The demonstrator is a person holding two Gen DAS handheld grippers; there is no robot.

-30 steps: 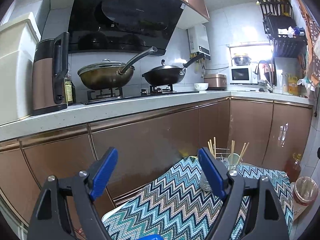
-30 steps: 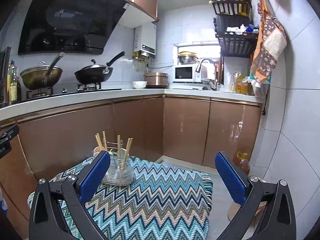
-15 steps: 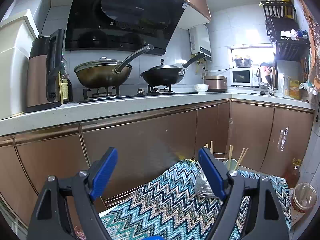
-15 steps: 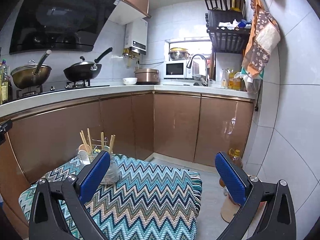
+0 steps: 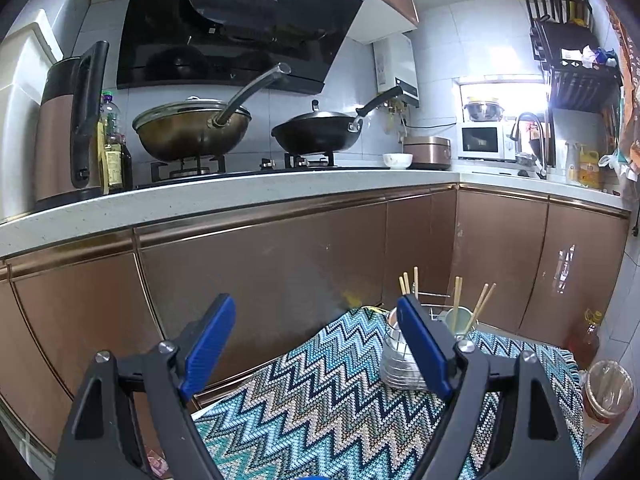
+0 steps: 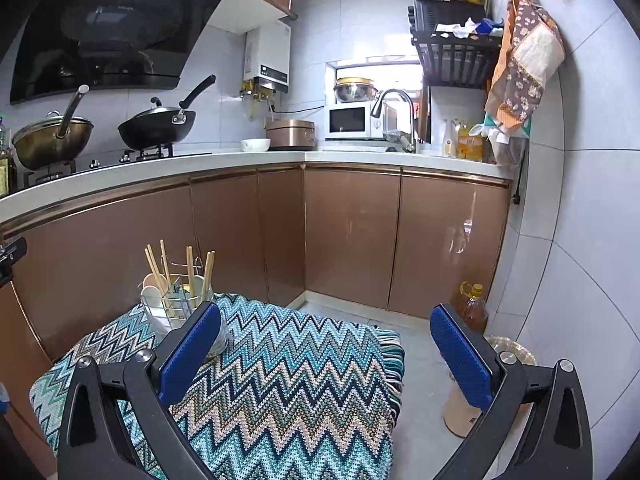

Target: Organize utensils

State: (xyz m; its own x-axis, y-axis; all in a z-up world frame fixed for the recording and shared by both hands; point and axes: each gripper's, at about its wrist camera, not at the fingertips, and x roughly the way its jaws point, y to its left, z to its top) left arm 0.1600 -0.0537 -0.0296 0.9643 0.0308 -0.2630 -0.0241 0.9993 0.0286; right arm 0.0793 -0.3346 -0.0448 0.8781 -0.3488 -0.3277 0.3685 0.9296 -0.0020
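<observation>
A wire utensil holder (image 6: 176, 308) is seen standing upright on a zigzag-patterned cloth (image 6: 288, 376) of teal, blue, beige and black, which covers a low surface in front of copper-coloured kitchen cabinets (image 6: 352, 236). The holder is made of thin silvery wire, and its contents are visible through the sides. Several pale wooden chopsticks (image 6: 190, 270) are held in it, splayed at slight angles with their ends rising above the rim, and white spoons (image 6: 151, 286) are set at one side. The left gripper (image 5: 316, 344) is held wide open with nothing between its blue-padded fingers (image 5: 208, 344); the holder lies just beyond its right finger and is partly hidden by it. The right gripper (image 6: 326, 350) is likewise spread wide and empty, with the holder just past its left finger (image 6: 190, 354), at the cloth's far left corner.
</observation>
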